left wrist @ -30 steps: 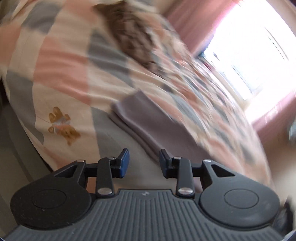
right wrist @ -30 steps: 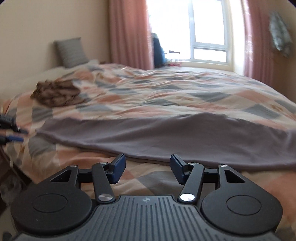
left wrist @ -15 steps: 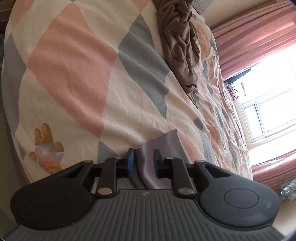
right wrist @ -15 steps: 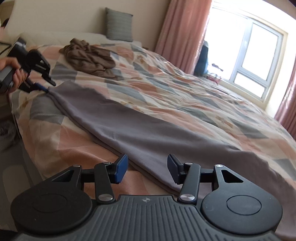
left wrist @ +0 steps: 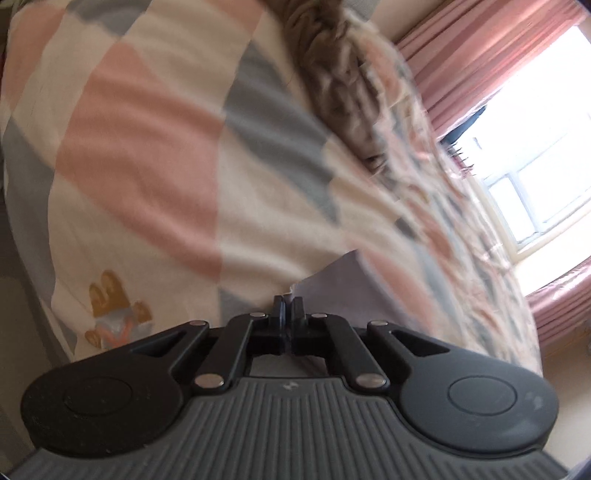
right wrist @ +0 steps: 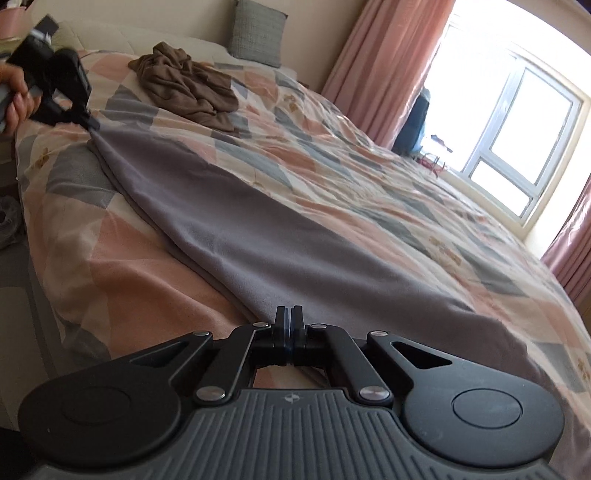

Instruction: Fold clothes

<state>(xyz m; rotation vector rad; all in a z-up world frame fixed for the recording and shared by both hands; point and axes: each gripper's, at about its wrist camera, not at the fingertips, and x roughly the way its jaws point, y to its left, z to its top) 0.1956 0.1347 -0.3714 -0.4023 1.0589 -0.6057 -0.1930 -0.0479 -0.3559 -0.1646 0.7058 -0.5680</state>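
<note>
A long grey garment [right wrist: 258, 229] lies stretched along the near edge of the bed. My right gripper [right wrist: 289, 314] is shut on its near end. At the far end my left gripper [right wrist: 92, 123], held by a hand, pinches the other corner. In the left wrist view, which is blurred, the left gripper [left wrist: 289, 302] is shut on a corner of the grey garment [left wrist: 340, 284]. A crumpled brown garment [right wrist: 188, 83] lies further up the bed, near the pillow; it shows blurred as the brown garment [left wrist: 340, 85] in the left wrist view.
The bed carries a pink, grey and cream patchwork quilt [right wrist: 369, 177]. A grey cushion [right wrist: 258, 31] leans at the headboard. Pink curtains [right wrist: 384, 62] flank a bright window [right wrist: 517, 122]. Floor [right wrist: 18, 280] runs along the bed's left edge.
Both grippers came down to the grey garment's ends and shut on them. The right view rolled and now looks along the garment's length.
</note>
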